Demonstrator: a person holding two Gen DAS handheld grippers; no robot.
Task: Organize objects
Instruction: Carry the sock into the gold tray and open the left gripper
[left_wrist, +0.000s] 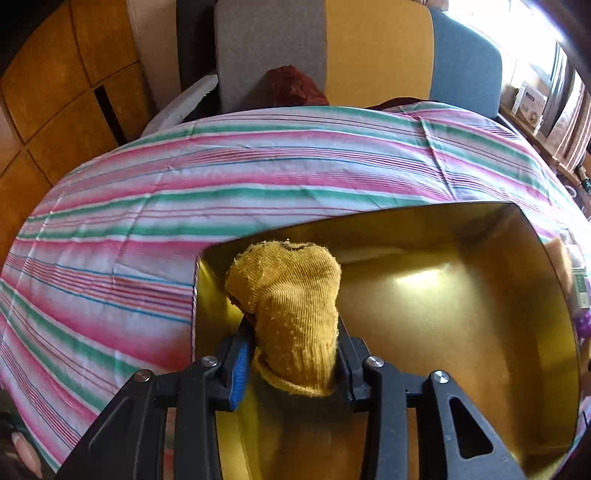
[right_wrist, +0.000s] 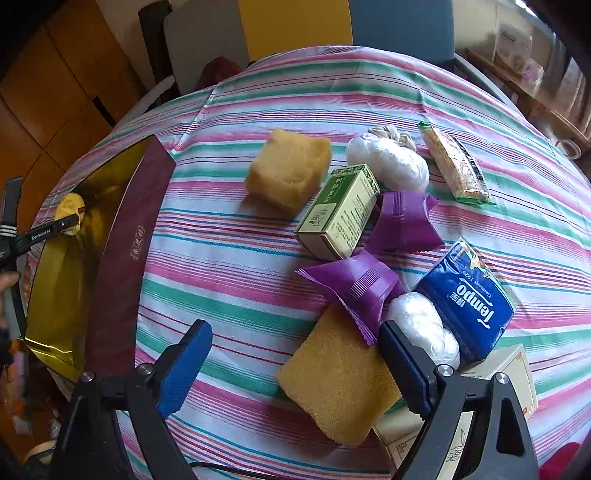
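Striped tablecloth (right_wrist: 258, 280), cluttered: sponge (right_wrist: 336, 384), tissue pack (right_wrist: 465, 302), purple wrappers (right_wrist: 354, 291). Left gripper (left_wrist: 291, 332) clamps yellow sock (left_wrist: 291, 295) over gold box (left_wrist: 461, 295); right gripper (right_wrist: 291, 365) spread, empty.

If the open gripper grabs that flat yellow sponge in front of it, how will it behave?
The flat yellow sponge looks porous, so probably light and squashy under the right gripper. Its rough surface should resist slipping. A purple packet overlaps its far edge and may shift.
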